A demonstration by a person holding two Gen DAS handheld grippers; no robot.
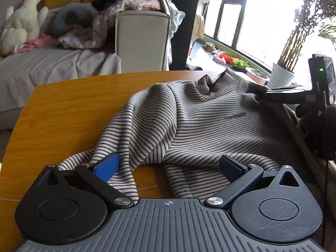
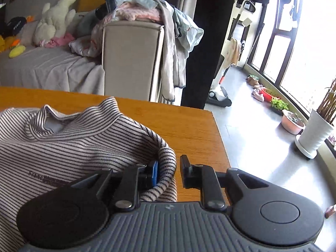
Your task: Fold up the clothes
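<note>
A grey striped sweater (image 1: 205,124) lies front up on the wooden table (image 1: 63,109), collar at the far side. My left gripper (image 1: 168,168) is open, its jaws wide apart over the sweater's near hem and left sleeve. My right gripper (image 2: 170,174) closes on a bunched fold of the sweater's shoulder (image 2: 166,159), with the cloth between its jaws. In the left wrist view the right gripper (image 1: 271,93) shows at the sweater's right shoulder. The sweater's collar (image 2: 69,119) also shows in the right wrist view.
The table's right edge (image 2: 220,134) drops to a grey floor with plant pots (image 2: 313,134) by the window. Behind the table stands a sofa (image 1: 52,67) with a plush toy and an armrest piled with clothes (image 2: 142,14).
</note>
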